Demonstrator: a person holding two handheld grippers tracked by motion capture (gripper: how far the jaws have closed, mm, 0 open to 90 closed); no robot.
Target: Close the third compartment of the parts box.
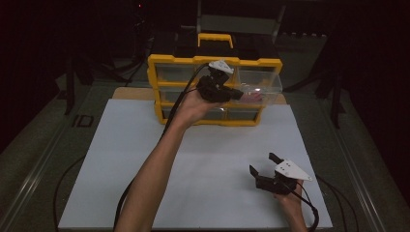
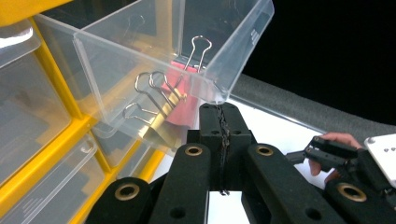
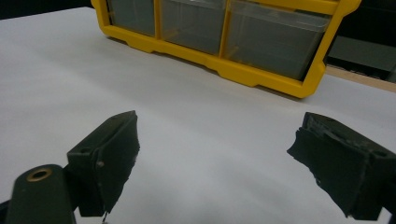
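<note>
A yellow drawer cabinet (image 1: 212, 61) stands at the far edge of the white board (image 1: 145, 183). Its top right clear drawer (image 1: 261, 81) is pulled out toward me. Inside the clear drawer (image 2: 140, 56) lie a pink binder clip (image 2: 184, 105) and a gold one (image 2: 161, 123), both with wire handles. My left gripper (image 1: 238, 94) is raised at the drawer front. In the left gripper view its jaws (image 2: 220, 114) are pressed together, with the drawer's front lip running into their seam. My right gripper (image 1: 263, 164) rests low over the board near the front right, open with nothing between its jaws (image 3: 215, 154).
The cabinet's lower clear drawers (image 3: 271, 42) are pushed in. A yellow carry handle (image 1: 215, 37) sits on top of the cabinet. A black cable (image 1: 128, 193) trails from the left gripper along the forearm. The surroundings beyond the board are dark.
</note>
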